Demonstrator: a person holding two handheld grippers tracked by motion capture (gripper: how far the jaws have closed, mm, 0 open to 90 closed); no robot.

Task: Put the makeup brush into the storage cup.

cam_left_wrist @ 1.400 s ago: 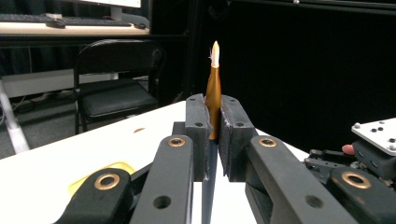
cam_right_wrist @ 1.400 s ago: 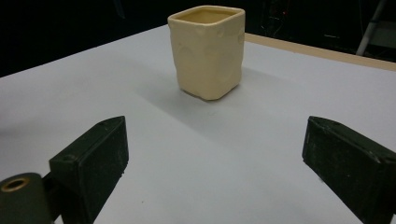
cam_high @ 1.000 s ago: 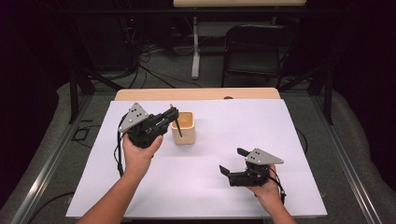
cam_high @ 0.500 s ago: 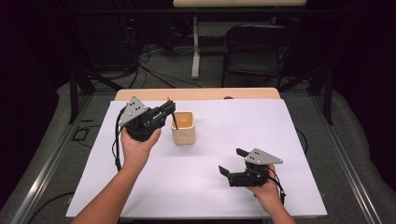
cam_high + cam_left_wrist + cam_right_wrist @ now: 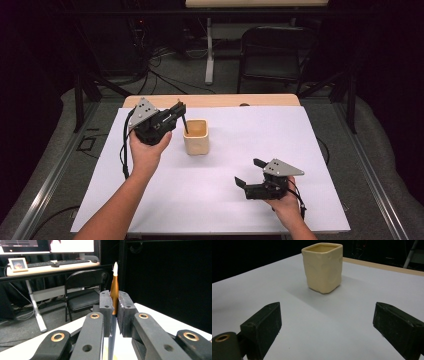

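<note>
High view, item one: my left tool, held up off the white worktop in the left hand, jaws clamped together on a slim pen. The pen hangs down from the tool's tips, its lower end at the near-left rim of the cream cup, which stands just ahead of and below that tool. I cannot tell whether the pen's end touches the rim or is inside it. Item two: my right tool, low over the worktop in the right hand, jaws spread apart with nothing between them. The cup lies well ahead of its tips, off toward the far left. A black folding chair stands on the floor beyond the worktop.

Left gripper view, item three: the left tool with both pads pressed on the pen. The orange-brown barrel and white tip rise above the pads, and a darker stretch of the pen runs down between the jaw arms. Beyond the tool stand the chair and a desk with a keyboard.

Right gripper view, item four: the right tool, jaws wide, bare worktop between them. The cup stands upright straight ahead of the gap, apart from both jaws.
</note>
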